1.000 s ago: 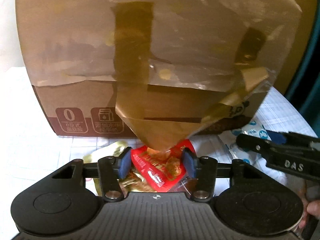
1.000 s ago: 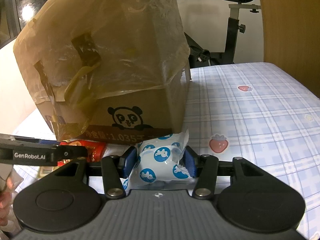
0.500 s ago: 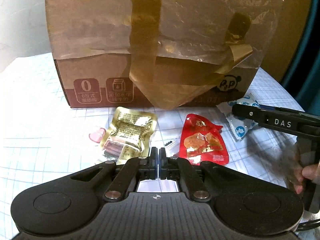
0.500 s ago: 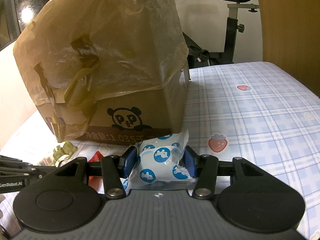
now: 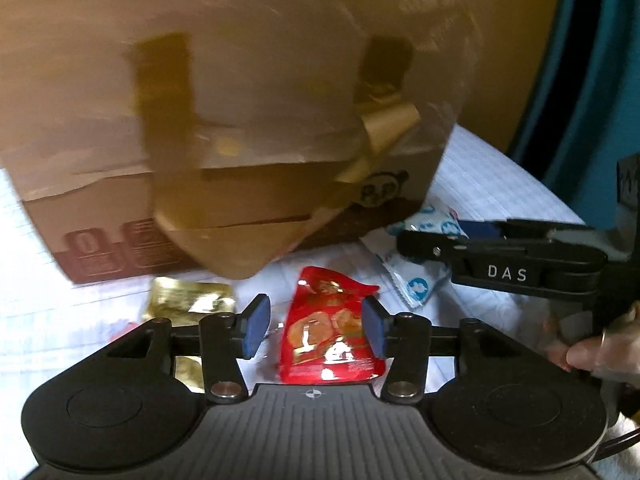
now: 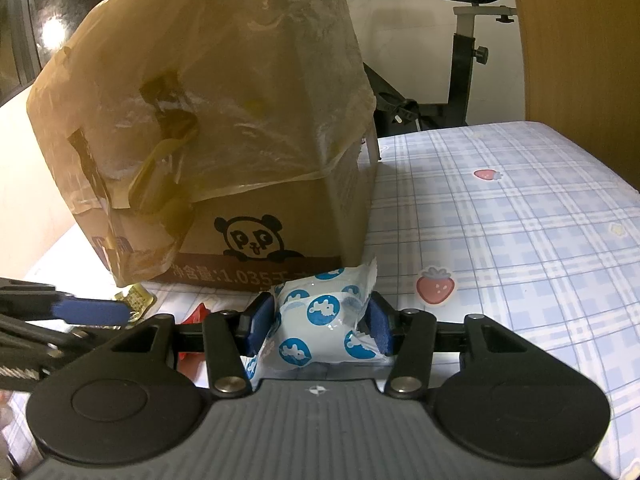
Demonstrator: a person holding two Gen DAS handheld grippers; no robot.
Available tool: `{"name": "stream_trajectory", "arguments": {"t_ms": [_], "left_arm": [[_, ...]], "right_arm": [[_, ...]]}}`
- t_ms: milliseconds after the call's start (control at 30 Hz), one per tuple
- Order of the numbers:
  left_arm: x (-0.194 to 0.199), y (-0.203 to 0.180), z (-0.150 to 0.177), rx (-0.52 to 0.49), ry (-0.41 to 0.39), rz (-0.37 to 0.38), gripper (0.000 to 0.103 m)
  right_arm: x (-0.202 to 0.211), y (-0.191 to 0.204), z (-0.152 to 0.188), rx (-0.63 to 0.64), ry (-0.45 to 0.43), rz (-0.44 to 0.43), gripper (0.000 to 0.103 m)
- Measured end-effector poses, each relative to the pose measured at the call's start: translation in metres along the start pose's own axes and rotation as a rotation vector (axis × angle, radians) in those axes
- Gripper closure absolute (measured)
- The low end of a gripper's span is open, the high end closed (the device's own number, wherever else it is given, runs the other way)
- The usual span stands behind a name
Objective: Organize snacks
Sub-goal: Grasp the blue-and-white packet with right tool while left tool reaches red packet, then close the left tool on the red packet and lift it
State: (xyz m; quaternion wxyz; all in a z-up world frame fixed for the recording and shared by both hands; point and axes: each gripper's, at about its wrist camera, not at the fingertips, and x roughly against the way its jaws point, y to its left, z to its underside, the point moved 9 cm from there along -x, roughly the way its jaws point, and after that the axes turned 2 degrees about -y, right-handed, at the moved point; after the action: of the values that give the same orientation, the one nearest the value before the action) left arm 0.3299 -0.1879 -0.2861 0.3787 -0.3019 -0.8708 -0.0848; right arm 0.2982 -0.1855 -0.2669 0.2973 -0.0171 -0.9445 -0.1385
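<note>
Right now, per view:
Left gripper (image 5: 314, 326): jaws stood apart, blue pads either side of the red snack pouch (image 5: 328, 332); right pad at pouch edge, left pad w/ a gap. Not clamped.
Red pouch: lay flat on the tablecloth (image 5: 60, 320), in front of the box, betw. the left fingers.
Gold snack pack (image 5: 188, 300): lay flat left of the red pouch, near the box base, partly behind the left finger.
Right gripper (image 6: 318, 322): jaws closed in on the white-and-blue snack packet (image 6: 320, 320), both pads pressing its sides; packet looked puffed, wrapper end sticking up at right.
White-blue packet loc.: just in front of the box's right corner, under the panda print; couldn't tell if it was off the cloth.
Cardboard box (image 6: 280, 216): stood on the cloth, top draped w/ a thin brownish plastic bag (image 6: 224, 80), tape strips over it. Contents: couldn't tell, opening hidden by the bag.
Left view, extra: right gripper seen side-on at right, "DAS" on its arm, person's hand (image 5: 596, 348) behind it. Frame motion-blurred.
Bkgd: exercise bike (image 6: 468, 40) beyond the table, wooden panel (image 6: 580, 60) at right.
Cloth: blue plaid w/ strawberry prints.
</note>
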Motion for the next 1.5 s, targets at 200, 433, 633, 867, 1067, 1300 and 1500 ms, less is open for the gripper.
{"name": "stream_trajectory", "arguments": {"t_ms": [200, 433, 633, 867, 1067, 1300, 1500], "left_arm": [[-0.025, -0.007, 0.003, -0.015, 0.04, 0.007, 0.045], [-0.033, -0.01, 0.007, -0.041, 0.033, -0.007, 0.041], [-0.031, -0.015, 0.013, 0.003, 0.019, -0.044, 0.048], [-0.014, -0.016, 0.019, 0.057, -0.021, -0.02, 0.068], [0.008, -0.014, 0.016, 0.052, -0.053, -0.025, 0.07], [0.026, -0.003, 0.014, 0.082, -0.082, -0.05, 0.077], [0.044, 0.009, 0.011, 0.111, -0.118, -0.055, 0.086]], "right_arm": [[0.0, -0.002, -0.001, -0.01, 0.001, -0.006, 0.05], [-0.001, -0.001, -0.001, -0.019, 0.002, -0.009, 0.05], [-0.002, -0.002, -0.001, -0.02, 0.004, -0.01, 0.05], [-0.002, -0.002, -0.001, -0.021, 0.004, -0.01, 0.05], [-0.002, -0.001, -0.001, -0.02, 0.004, -0.009, 0.05], [-0.002, -0.001, -0.001, -0.021, 0.004, -0.01, 0.05], [-0.001, -0.001, -0.001, -0.017, 0.003, -0.007, 0.051]]}}
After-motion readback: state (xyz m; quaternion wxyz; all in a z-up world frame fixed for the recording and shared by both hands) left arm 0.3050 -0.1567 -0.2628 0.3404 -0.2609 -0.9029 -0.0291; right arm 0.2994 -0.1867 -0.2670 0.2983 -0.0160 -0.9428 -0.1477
